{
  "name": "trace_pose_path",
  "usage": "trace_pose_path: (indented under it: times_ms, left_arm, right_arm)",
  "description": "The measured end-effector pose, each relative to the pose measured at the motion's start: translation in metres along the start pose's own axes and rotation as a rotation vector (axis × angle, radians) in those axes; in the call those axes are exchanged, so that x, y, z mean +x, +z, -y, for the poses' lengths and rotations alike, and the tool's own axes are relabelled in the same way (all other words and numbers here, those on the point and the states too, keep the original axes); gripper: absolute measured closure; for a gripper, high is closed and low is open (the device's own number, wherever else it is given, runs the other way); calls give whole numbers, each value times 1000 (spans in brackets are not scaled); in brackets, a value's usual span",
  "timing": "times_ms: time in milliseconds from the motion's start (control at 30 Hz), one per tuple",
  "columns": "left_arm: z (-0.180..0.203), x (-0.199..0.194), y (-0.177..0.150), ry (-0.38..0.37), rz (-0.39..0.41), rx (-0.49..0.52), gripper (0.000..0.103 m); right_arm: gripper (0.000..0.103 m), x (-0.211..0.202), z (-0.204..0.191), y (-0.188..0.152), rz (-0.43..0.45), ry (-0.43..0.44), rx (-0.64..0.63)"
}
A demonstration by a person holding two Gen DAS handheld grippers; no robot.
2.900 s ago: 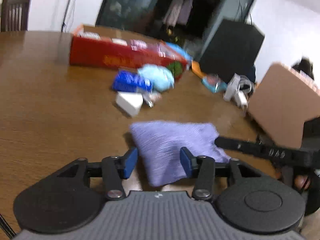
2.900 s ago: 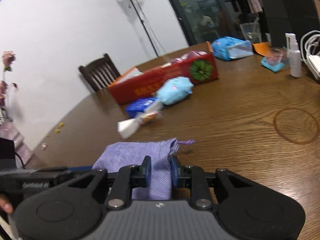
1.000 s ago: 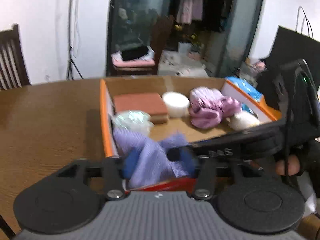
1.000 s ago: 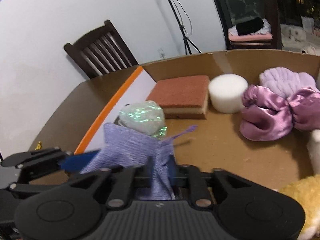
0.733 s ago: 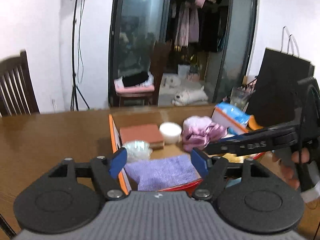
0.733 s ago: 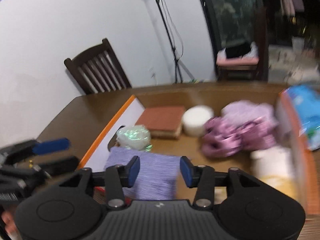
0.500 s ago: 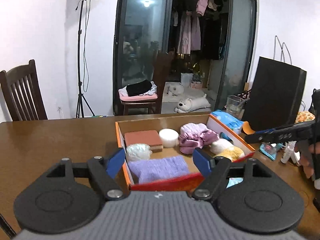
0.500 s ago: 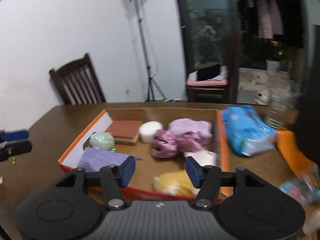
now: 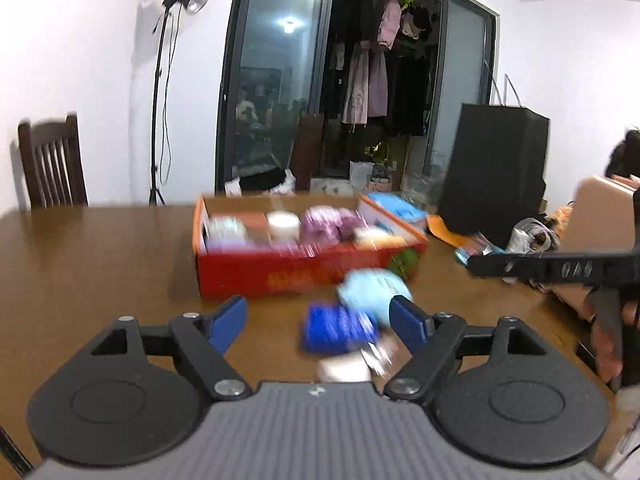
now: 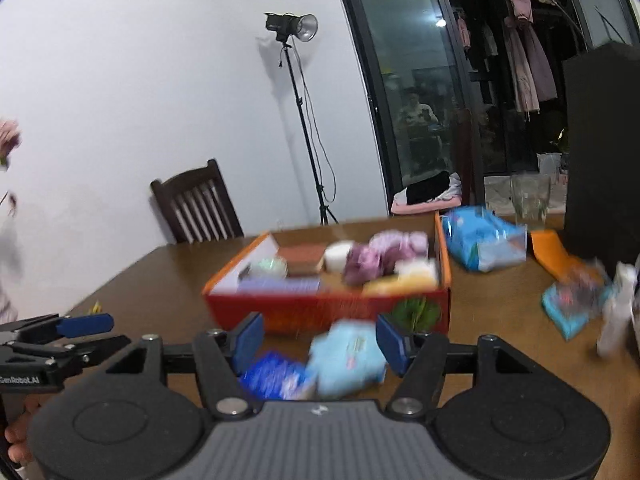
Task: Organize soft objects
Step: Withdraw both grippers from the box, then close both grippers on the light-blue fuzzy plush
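In the left wrist view, the left gripper point(image 9: 318, 320) was opening with nothing between its fingers; the light blue pack point(image 9: 374, 294) lay just beyond them, before the red box point(image 9: 304, 272). In the right wrist view, the right gripper point(image 10: 318, 340) was opening and held nothing; that pack point(image 10: 346, 356) looked soft and light, best pinched across its middle.

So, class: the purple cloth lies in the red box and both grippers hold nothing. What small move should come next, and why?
Probably bring the right gripper down over the light blue soft pack. It lies on the table in front of the red box, and the gripper's opening jaws already frame it with nothing between them.
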State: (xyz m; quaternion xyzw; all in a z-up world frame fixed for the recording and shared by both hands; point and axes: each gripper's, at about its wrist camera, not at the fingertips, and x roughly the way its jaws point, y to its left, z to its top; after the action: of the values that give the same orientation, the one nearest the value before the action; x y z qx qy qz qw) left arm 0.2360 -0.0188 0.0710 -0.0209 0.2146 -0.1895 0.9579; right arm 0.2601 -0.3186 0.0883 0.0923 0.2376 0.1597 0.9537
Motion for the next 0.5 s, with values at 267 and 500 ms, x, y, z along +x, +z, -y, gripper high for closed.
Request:
trace_pose_path:
  times_ms: [267, 500]
  left_arm:
    - [14, -15, -66, -37, -147, -89, 20]
    - [10, 12, -46, -34, -119, -90, 20]
  right_arm:
    - [41, -34, -13, -101, -142, 37, 85]
    - [41, -21, -11, -88, -115, -19, 54]
